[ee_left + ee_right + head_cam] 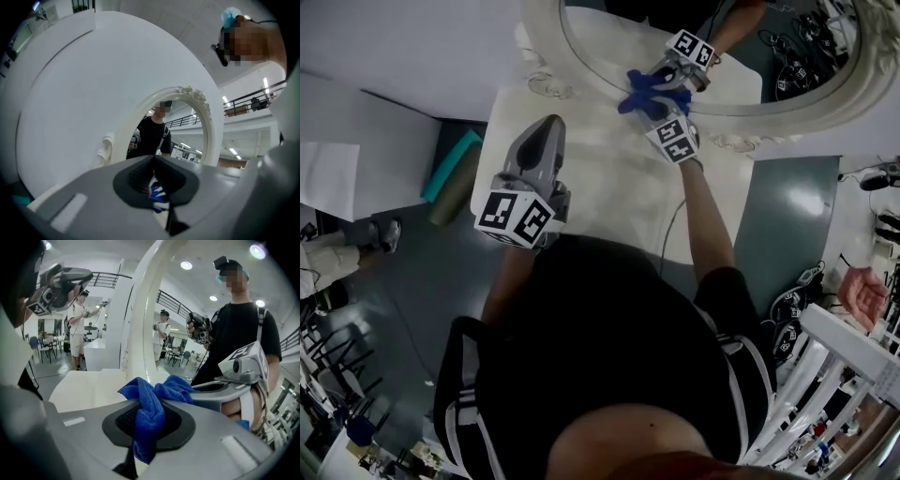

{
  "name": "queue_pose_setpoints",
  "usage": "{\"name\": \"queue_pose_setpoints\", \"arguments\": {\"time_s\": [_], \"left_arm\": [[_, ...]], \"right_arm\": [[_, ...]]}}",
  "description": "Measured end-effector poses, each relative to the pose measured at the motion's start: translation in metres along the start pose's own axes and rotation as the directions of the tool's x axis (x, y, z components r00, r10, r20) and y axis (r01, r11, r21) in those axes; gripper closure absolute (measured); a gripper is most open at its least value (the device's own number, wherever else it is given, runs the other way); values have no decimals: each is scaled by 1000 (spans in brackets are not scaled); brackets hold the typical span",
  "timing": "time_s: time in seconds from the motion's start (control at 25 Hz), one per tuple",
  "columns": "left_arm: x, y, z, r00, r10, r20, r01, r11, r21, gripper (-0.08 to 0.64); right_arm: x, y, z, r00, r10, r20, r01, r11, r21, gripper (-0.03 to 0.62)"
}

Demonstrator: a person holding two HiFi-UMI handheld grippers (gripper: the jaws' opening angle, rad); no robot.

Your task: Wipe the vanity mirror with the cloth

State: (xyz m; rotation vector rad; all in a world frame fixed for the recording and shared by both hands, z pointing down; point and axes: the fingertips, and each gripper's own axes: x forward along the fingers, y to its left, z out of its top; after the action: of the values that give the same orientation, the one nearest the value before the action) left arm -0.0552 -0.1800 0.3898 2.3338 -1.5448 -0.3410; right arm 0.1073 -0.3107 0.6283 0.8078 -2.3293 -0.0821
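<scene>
Cloth (149, 401), blue microfibre, bunches ahead of the right hand-held gripper (656, 108), clamped in its jaws and pressed against the oval vanity mirror (609, 42) just in front, near the lower rim. The left hand-held gripper (546, 131) hangs closed and empty over the worktop (609, 206). Wiping well probably means steady pressure and overlapping passes across the glass.

The mirror (600, 47) runs off the head view's edge at 12 o'clock; the person's torso covers the bench (609, 178) toward 6 o'clock; the cloth (161, 392) disappears partly between the right claw's (149, 404) jaws; past the left claw (154, 161), only a small blue scrap of cloth shows.
</scene>
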Motion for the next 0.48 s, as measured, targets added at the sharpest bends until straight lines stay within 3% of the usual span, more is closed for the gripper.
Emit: {"name": "queue_pose_setpoints", "arguments": {"time_s": [0.12, 0.24, 0.36, 0.48], "left_arm": [[-17, 23, 9, 1000, 21, 11, -21, 1000, 1, 549], [-35, 47, 17, 999, 33, 20, -33, 999, -4, 549], [-43, 48, 25, 999, 27, 28, -27, 1000, 0, 549], [-45, 41, 29, 999, 11, 38, -11, 1000, 15, 549]], "right_arm": [[28, 21, 32, 997, 51, 56, -56, 994, 96, 545], [50, 41, 69, 982, 83, 168, -121, 967, 226, 545], [48, 47, 116, 937, 67, 342, -191, 919, 344, 545], [29, 41, 163, 875, -18, 484, -208, 888, 409, 543]]}}
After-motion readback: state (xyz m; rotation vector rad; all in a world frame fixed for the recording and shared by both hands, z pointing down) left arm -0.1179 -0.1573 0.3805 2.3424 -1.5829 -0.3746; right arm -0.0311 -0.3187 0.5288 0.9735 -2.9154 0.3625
